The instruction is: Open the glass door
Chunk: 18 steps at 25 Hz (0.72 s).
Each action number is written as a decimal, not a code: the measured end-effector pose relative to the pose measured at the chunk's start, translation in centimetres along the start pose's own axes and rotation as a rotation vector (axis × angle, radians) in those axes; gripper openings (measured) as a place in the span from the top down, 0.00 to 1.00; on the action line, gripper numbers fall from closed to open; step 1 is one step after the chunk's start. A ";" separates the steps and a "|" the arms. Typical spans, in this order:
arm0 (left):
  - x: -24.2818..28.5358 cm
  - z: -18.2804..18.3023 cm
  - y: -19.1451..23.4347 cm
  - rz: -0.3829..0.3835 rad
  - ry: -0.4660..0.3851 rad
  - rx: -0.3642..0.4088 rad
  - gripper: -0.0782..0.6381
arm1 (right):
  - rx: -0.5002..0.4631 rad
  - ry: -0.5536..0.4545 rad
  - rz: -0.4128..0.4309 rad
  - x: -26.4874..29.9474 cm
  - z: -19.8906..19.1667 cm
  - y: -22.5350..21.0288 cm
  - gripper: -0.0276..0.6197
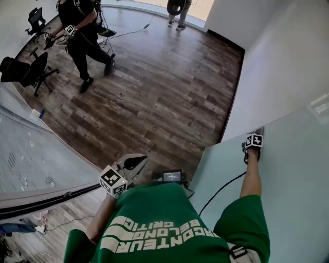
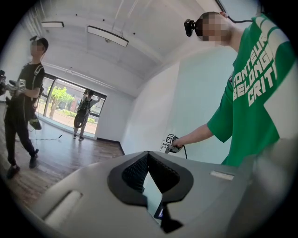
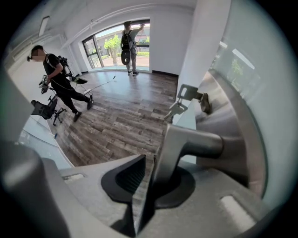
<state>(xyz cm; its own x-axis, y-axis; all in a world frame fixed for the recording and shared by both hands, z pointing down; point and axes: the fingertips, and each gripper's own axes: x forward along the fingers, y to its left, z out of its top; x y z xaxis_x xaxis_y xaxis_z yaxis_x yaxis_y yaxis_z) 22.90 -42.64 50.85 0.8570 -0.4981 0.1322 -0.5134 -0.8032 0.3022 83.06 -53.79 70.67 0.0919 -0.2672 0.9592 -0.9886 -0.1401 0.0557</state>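
The frosted glass door (image 1: 290, 169) stands at my right, its edge toward the wooden floor. Its metal lever handle (image 3: 186, 144) runs between the jaws of my right gripper (image 3: 151, 160), which points steeply down at the door's edge (image 1: 252, 154). The lever lies against the right pad, and a thin gap shows beside the left pad, so nothing presses on it. A key (image 3: 184, 95) sticks out of the lock above the handle. My left gripper (image 1: 134, 163) hangs near my chest, pointing level into the room; its tips (image 2: 148, 155) meet with nothing between them.
A white wall (image 1: 277, 61) runs back from the door. A glass partition (image 1: 31, 159) curves along my left. A person in black (image 1: 77, 36) holding grippers stands by an office chair (image 1: 25, 69). Another person (image 1: 177, 7) stands at the far window. Cables lie on the floor.
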 end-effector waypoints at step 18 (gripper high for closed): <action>-2.0 0.6 2.4 0.010 -0.028 -0.005 0.88 | -0.193 -0.520 -0.116 -13.3 1.3 9.2 0.83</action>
<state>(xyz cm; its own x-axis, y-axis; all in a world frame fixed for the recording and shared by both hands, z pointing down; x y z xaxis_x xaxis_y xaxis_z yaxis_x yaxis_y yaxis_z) 19.89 -43.78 50.71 0.8501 -0.5151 0.1092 -0.5218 -0.7964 0.3056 72.89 -52.78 58.07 0.1997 -0.7015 0.6841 -0.9680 -0.0328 0.2490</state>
